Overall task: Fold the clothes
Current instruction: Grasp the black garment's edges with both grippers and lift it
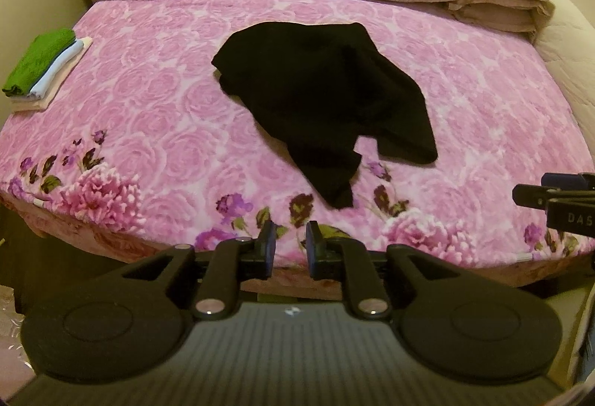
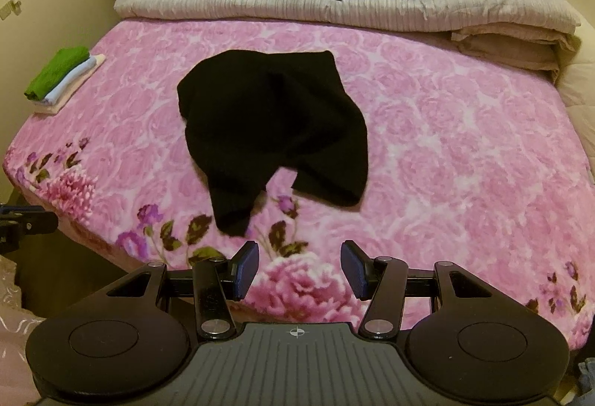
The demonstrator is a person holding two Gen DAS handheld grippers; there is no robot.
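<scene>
The left gripper hovers with a narrow gap, the right gripper spread wide, both empty. Ahead, apart from them, a crumpled black garment lies mid-bed on the pink floral blanket. Folded clothes sit at the left edge.

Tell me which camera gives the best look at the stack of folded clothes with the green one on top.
The left wrist view: the stack of folded clothes sits nearer and larger there, with green, light blue and cream layers distinct. The right wrist view shows the same stack smaller and farther off at the pink floral bedspread's left edge.
</scene>
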